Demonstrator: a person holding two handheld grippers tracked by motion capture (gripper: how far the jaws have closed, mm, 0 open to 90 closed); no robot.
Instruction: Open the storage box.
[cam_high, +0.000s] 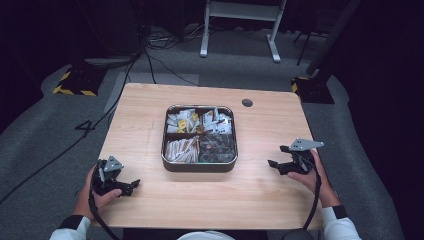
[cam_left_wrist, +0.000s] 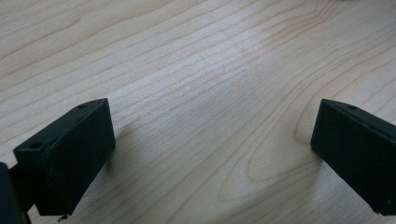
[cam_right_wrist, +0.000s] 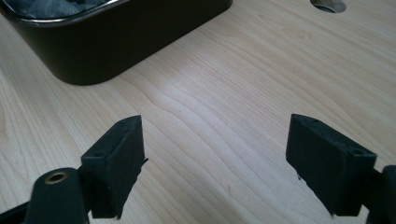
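— What are your grippers doing?
— I'm holding the left gripper (cam_high: 131, 186) at 8 o'clock and the right gripper (cam_high: 278, 157) at 4 o'clock, both gaping, gripping nothing.
— And outward?
— The tray (cam_high: 200, 165) is sitting mid-table (cam_high: 260, 195), between them.

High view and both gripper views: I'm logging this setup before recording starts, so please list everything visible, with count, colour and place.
Table: one, light wood, centre.
Divided tray: one, dark with a metal rim, four compartments, table centre.
Packets: many, white, tan and dark, inside the tray; exact count unclear.
Cable hole: one, dark, table's far right.
Frame legs: white, floor beyond the table.
Floor cables: several, black, far left.
Left gripper: black, open, near-left table.
Right gripper: black, open, right of tray.
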